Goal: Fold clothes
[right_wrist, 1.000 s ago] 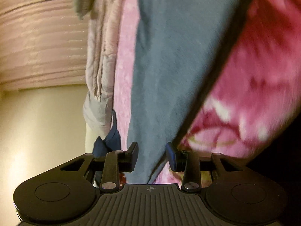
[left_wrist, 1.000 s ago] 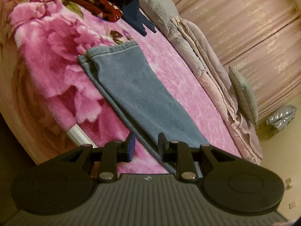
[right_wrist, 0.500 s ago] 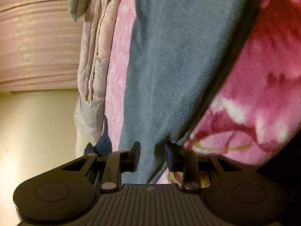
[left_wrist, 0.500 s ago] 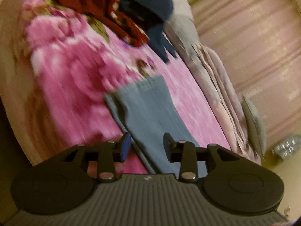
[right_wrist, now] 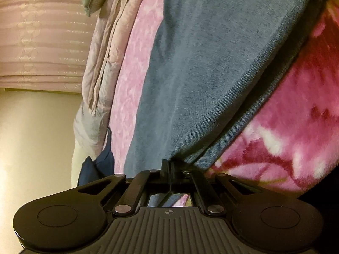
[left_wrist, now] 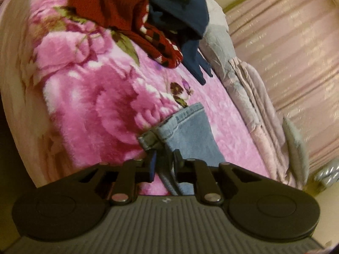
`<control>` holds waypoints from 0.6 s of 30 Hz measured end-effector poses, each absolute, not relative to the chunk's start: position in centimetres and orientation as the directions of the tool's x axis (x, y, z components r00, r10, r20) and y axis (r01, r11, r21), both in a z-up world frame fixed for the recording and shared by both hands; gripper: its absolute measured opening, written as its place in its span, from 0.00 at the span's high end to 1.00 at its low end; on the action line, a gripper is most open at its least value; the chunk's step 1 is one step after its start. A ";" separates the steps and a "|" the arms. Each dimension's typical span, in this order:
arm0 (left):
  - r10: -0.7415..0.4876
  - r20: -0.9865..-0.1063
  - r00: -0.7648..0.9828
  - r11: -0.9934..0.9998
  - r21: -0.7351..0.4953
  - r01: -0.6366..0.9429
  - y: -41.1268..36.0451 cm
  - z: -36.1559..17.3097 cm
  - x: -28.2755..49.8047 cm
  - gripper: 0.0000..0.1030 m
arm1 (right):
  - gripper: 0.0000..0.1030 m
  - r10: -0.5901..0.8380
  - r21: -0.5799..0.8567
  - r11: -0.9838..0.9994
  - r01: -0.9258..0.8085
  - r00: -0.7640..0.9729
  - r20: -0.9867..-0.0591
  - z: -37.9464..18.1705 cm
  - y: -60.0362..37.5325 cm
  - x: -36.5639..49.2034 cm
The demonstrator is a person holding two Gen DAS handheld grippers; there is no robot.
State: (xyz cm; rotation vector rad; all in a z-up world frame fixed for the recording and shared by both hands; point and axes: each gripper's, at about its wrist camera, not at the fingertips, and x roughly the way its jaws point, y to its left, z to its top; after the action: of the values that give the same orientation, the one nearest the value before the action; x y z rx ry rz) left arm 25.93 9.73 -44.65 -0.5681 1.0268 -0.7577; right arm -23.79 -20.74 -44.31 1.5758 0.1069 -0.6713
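Left wrist view: the left gripper (left_wrist: 164,162) sits right at the hem end of the jeans (left_wrist: 188,133), w/ a bunched fold of denim between its fingers. Its jaws have just been closing and the pads look to be pinching that fold, so it's grasping the jeans near the cuff. The cuff itself is rumpled and lifted a bit off the blanket (left_wrist: 101,97), a fluffy pink floral one covering the bed. Further back there's a red sweater (left_wrist: 127,23) w/ a checkered trim, touching a navy garment (left_wrist: 182,10) piled beside it. Along the right edge of the blanket runs a pale quilt (left_wrist: 250,97), and behind that a pink curtain (left_wrist: 292,48).

Right wrist view: the right gripper (right_wrist: 170,167) is clenched tight, jaws just finished closing, fingers meeting on the edge of the jeans (right_wrist: 211,74) right where the denim comes to a point. The jeans stretch away from it across the blanket (right_wrist: 296,131), flat-ish, w/ a dark fold line on the right side. Quilt (right_wrist: 106,63) and curtain (right_wrist: 42,42) are off to the left.
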 end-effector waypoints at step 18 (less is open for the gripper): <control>-0.806 -0.502 0.314 0.592 -0.702 0.396 9.9 -43.5 26.0 1.00 | 1.00 -0.347 0.868 -0.083 0.490 0.802 -0.486 -42.5 -20.6 -23.4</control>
State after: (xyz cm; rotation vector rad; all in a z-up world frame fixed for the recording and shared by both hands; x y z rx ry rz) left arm 25.96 9.92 -43.48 -0.5047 0.9516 -0.8374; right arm -23.35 -20.59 -42.51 1.5014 0.1207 -0.6972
